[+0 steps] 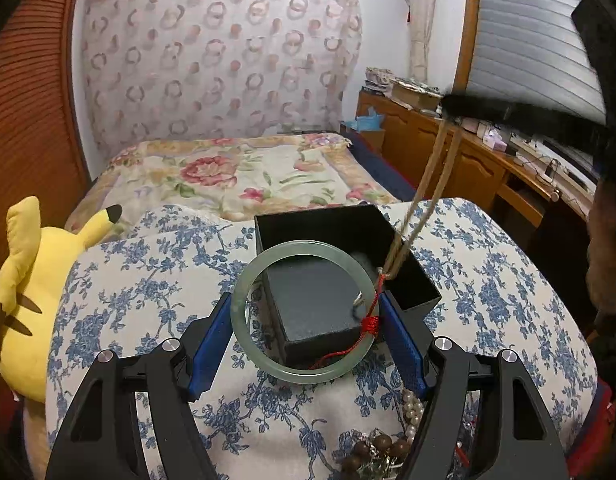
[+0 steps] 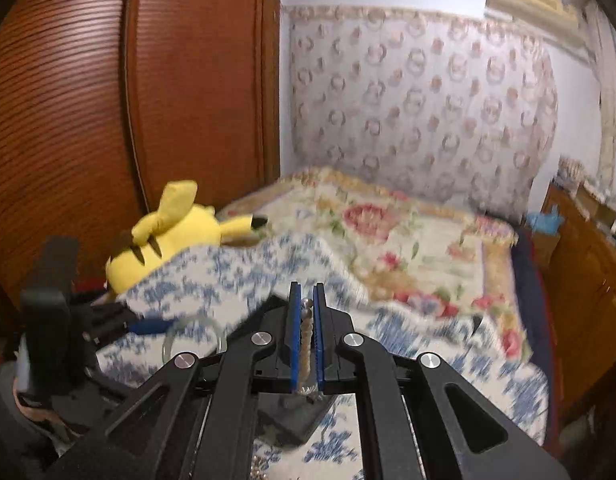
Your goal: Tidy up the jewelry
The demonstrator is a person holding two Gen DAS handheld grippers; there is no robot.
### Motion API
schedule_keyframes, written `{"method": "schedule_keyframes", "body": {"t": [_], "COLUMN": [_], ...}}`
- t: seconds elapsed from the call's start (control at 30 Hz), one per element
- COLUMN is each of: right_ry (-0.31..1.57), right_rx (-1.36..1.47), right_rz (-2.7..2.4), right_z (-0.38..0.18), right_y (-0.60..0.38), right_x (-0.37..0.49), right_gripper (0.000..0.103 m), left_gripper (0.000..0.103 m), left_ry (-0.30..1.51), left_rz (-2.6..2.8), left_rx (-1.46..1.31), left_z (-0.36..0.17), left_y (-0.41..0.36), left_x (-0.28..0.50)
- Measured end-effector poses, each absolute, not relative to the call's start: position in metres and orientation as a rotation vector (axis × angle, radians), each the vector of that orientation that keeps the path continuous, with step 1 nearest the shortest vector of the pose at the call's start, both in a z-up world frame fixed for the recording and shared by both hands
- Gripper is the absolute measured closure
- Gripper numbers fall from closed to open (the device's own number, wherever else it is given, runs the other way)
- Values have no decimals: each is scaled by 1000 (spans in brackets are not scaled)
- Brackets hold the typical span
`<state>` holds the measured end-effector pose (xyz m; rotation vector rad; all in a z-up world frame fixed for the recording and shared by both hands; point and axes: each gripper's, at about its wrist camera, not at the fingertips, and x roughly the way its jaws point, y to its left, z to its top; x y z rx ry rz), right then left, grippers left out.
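On blue-floral cloth (image 1: 148, 292): black box (image 1: 404, 276), beads (image 1: 372, 450).

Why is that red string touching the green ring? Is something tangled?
It may be. The necklace cord hangs taut from the right gripper, and its red tassel drapes across the jade bangle held by the left gripper above the black box. Whether it's actually snagged isn't clear.
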<state>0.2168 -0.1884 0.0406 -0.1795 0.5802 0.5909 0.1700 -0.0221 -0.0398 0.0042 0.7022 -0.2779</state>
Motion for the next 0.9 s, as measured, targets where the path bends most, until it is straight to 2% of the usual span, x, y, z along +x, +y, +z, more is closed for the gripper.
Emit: {"method": "schedule_keyframes", "body": {"t": [0.27,0.37,0.9], "right_ry": [658,650,687], "right_rx": [-129,-123,-61], "right_rz": [623,625,560], "right_z": [-4,-11,-60], "right_y": [-196,-202,-248], "right_x": [227,226,242], "right_gripper": [94,83,79], "left_gripper": [34,34,34], "left_ry": [718,726,777], "left_rz": [-287,-290,-306], "left_rx": [17,16,66], "left_z": [-44,-44,-50], "left_y": [-29,-31,-42], "left_x": [190,199,240]}}
